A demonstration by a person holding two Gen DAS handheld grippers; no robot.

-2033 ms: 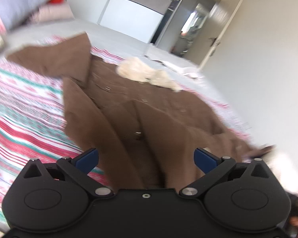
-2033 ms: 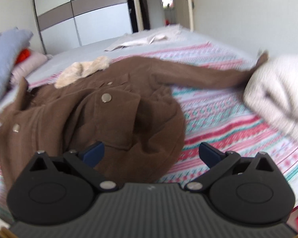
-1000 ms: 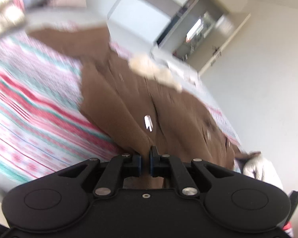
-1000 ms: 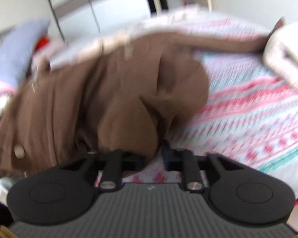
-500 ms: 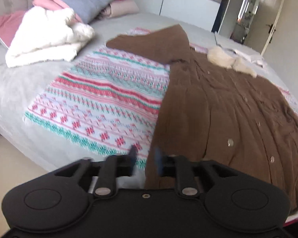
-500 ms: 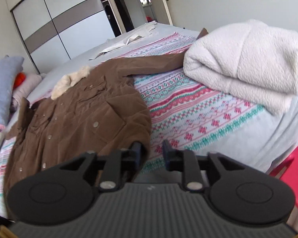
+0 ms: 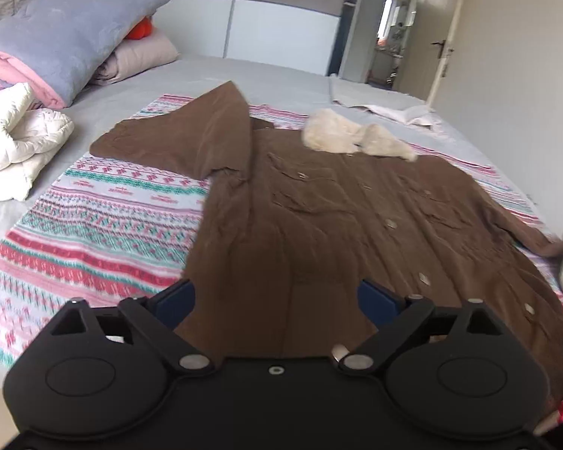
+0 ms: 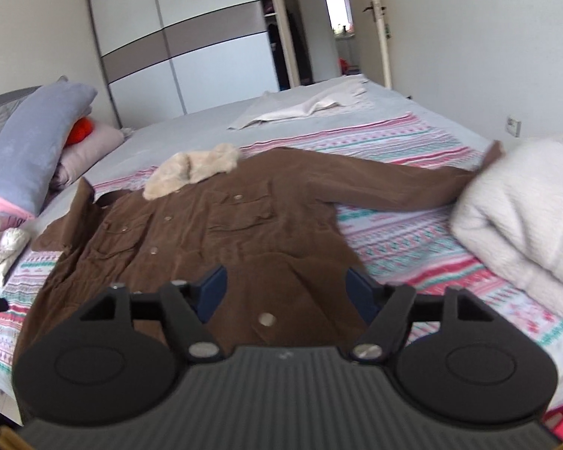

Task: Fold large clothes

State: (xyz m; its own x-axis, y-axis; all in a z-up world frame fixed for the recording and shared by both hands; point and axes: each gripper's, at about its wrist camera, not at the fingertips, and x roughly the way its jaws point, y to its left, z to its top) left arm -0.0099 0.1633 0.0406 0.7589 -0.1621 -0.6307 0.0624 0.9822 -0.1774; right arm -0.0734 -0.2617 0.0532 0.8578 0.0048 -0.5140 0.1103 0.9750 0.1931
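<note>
A large brown coat (image 7: 337,217) with a cream fur collar (image 7: 353,138) lies flat, front up, on a patterned blanket (image 7: 94,225) on the bed. It also shows in the right wrist view (image 8: 214,232), sleeves spread to both sides. My left gripper (image 7: 277,300) is open and empty just above the coat's hem on its left side. My right gripper (image 8: 287,292) is open and empty above the hem on the coat's right side. The right sleeve (image 8: 394,183) reaches to a white bundle.
A folded white fleece (image 8: 525,210) sits at the bed's right edge. A white padded jacket (image 7: 15,146) and stacked pillows and quilts (image 7: 67,33) lie at the left. A pale sheet (image 8: 307,105) lies at the far end. A wardrobe (image 8: 191,48) and open door stand behind.
Both grippers were shut on the coat's hem and pulled it flat toward the bed's near edge. Both have since opened and let go, and hover over the hem.
</note>
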